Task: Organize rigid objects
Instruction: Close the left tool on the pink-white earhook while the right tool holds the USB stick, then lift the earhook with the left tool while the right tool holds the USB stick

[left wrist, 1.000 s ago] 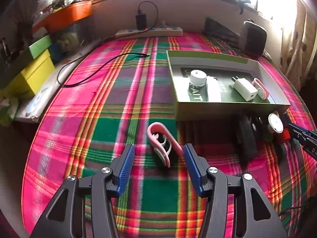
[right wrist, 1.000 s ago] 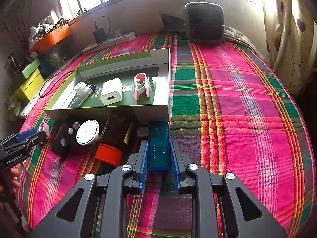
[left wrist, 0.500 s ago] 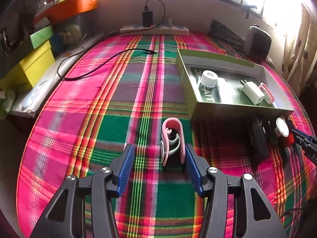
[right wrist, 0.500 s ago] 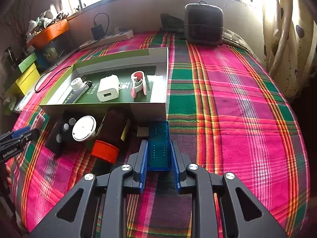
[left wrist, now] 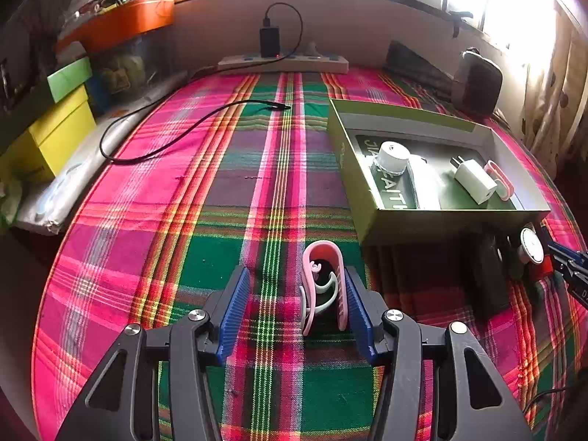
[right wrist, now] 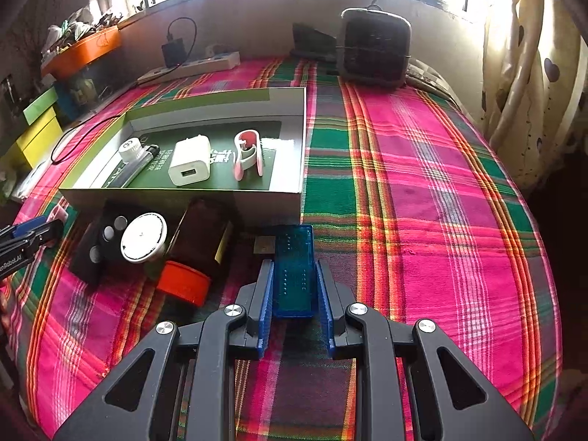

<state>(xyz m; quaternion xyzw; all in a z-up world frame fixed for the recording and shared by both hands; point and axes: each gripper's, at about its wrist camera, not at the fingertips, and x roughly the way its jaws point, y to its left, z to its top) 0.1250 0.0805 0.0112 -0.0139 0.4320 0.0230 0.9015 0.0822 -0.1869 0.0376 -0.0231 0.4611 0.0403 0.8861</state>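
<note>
My left gripper (left wrist: 294, 297) is open around a pink and white clip (left wrist: 323, 286) lying on the plaid cloth; the clip rests against the right finger, with a gap to the left finger. My right gripper (right wrist: 296, 286) is shut on a blue translucent block (right wrist: 294, 268), just in front of the green box (right wrist: 183, 198). The box (left wrist: 422, 217) holds a white cap (right wrist: 131, 149), a white charger (right wrist: 190, 165), a tube and a second pink clip (right wrist: 248, 154).
In front of the box lie a black remote (right wrist: 99, 246), a white round disc (right wrist: 143, 237), a dark jar with an orange lid (right wrist: 183, 286). A black cable (left wrist: 183, 128) and a power strip (left wrist: 283, 62) lie at the back. A dark speaker (right wrist: 375, 51) stands far right.
My left gripper moved forward so the pink clip now sits between its fingers against the right one. My right gripper stayed shut on the blue block, shifting slightly.
</note>
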